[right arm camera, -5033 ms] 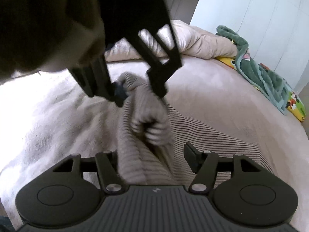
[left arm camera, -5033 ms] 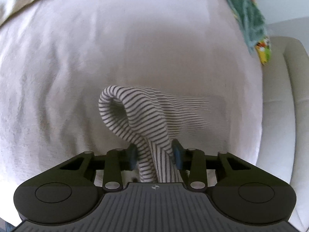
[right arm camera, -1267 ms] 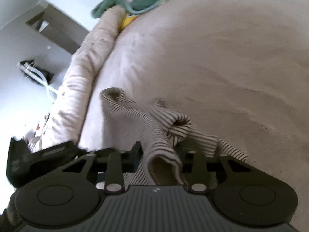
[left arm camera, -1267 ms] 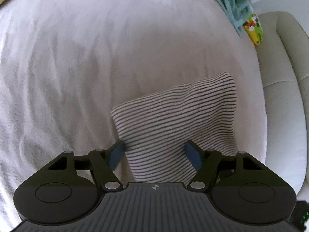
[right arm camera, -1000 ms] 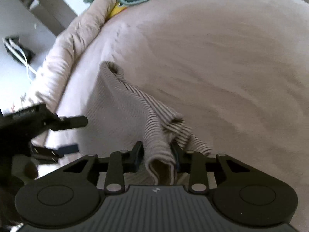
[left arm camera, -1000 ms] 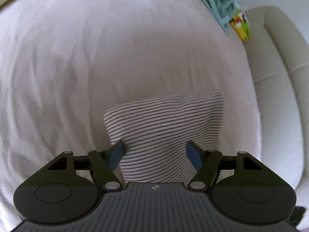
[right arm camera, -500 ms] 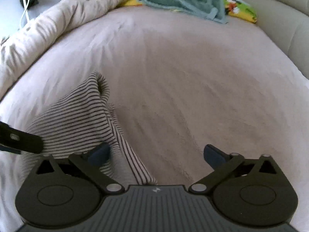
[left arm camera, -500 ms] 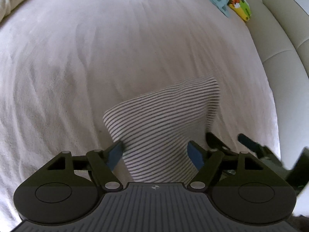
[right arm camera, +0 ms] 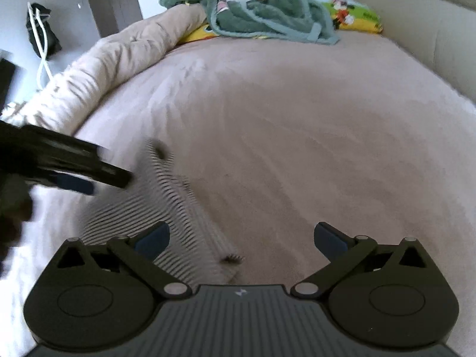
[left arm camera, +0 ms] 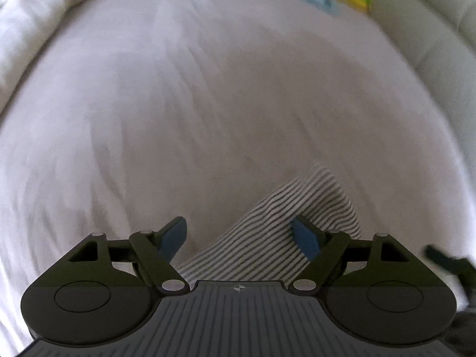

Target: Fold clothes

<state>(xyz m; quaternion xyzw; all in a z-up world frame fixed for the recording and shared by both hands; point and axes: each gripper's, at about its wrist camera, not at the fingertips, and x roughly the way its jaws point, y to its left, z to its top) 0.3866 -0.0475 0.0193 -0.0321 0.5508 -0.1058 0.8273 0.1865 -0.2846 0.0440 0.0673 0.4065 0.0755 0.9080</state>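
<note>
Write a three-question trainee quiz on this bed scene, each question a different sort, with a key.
1. True or false: the right tool is clamped on the striped shirt.
2. Multiple choice: where does the green towel lie? A) under the striped shirt B) at the far end of the bed, by the cartoon pillow C) between the fingers of the left tool
3. Fill in: the rolled-up duvet runs along the ___ edge of the bed in the right wrist view.

Key: 1 false, both tools are open and the shirt lies on the bed. 2 B. 3 left.
</note>
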